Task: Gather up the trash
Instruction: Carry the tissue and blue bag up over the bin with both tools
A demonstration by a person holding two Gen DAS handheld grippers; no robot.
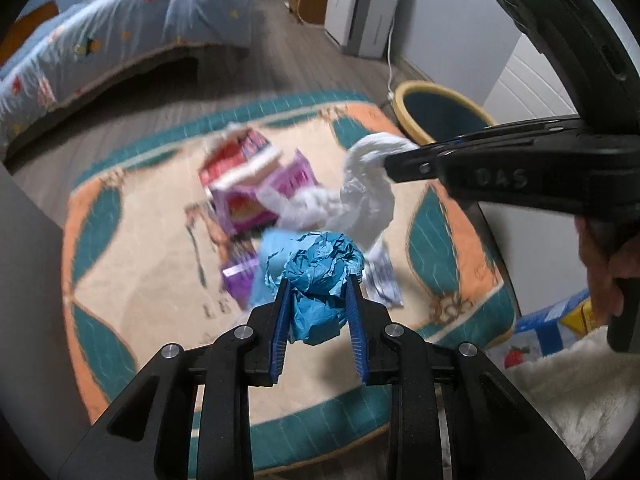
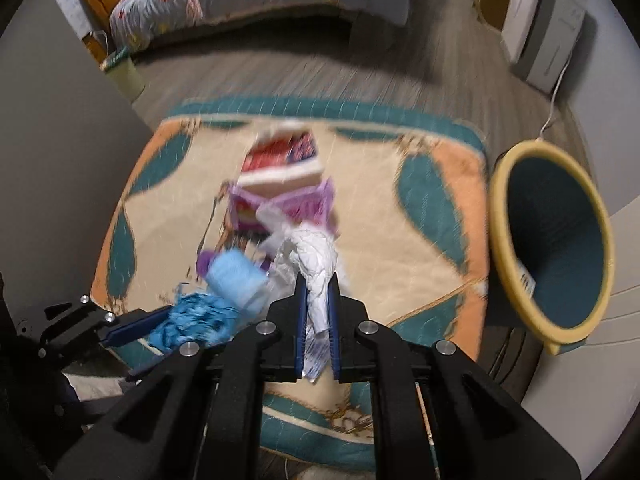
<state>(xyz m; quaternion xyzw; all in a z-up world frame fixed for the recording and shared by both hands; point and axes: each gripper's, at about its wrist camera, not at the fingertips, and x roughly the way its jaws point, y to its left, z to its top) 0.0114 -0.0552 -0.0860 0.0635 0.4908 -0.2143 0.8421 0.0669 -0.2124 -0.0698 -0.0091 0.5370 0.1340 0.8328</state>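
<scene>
My left gripper (image 1: 319, 280) is shut on a crumpled blue paper ball (image 1: 320, 276) and holds it above the rug; it also shows in the right wrist view (image 2: 192, 326). My right gripper (image 2: 318, 280) is shut on a crumpled white paper wad (image 2: 316, 264), seen from the side in the left wrist view (image 1: 368, 188). A yellow-rimmed bin with a dark teal inside (image 2: 556, 248) stands at the rug's right edge (image 1: 440, 112). More trash lies on the rug: a red and purple box (image 1: 240, 160), pink wrappers (image 1: 256, 200), a light blue piece (image 2: 236, 280).
A patterned cream, orange and teal rug (image 1: 140, 264) covers the floor. A bed with a blue quilt (image 1: 100, 40) stands behind. White cabinets (image 1: 360, 4) and a cable stand at the back. A white fluffy blanket (image 1: 568, 392) lies at lower right.
</scene>
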